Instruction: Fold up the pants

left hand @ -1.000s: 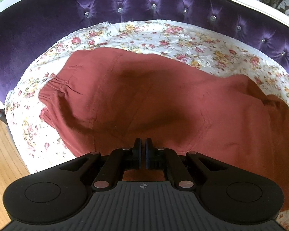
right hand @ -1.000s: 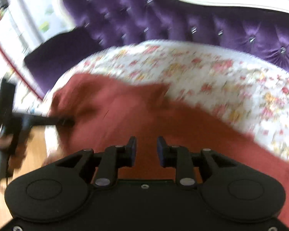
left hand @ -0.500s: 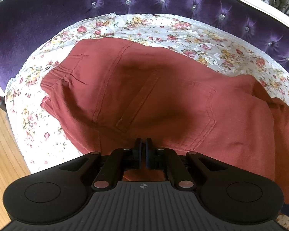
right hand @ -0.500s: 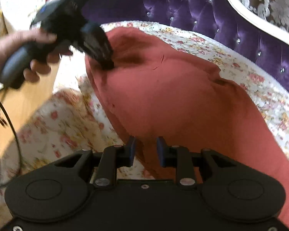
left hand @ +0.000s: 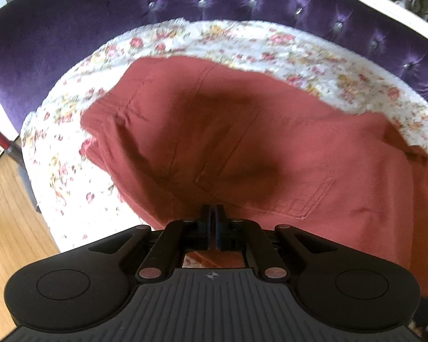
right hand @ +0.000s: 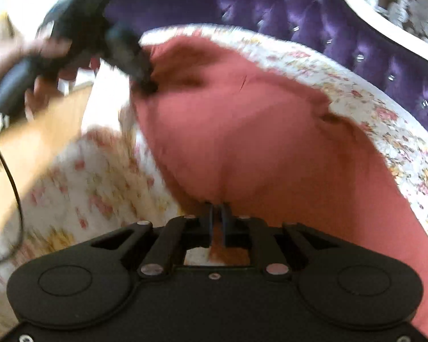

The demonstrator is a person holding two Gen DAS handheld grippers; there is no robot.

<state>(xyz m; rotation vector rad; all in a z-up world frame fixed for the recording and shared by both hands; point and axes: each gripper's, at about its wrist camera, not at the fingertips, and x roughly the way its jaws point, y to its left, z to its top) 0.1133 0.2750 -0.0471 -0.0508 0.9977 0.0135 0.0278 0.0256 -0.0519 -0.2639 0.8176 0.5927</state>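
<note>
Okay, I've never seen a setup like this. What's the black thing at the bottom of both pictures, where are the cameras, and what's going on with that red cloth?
There is no robot here. A person holds a handheld clamp tool in each hand, and each tool carries a wide-angle camera looking forward along its two fingers. The black shape at the bottom of each picture is that tool's own body.

One picture comes from the left gripper, the other from the right gripper. In the right view you can also see the person's hand holding the left tool.

Brick-red pants lie on a floral cover over a purple tufted sofa. The left gripper is shut on the pants' near edge. The right gripper's fingers are closing, with red cloth between them.
</note>
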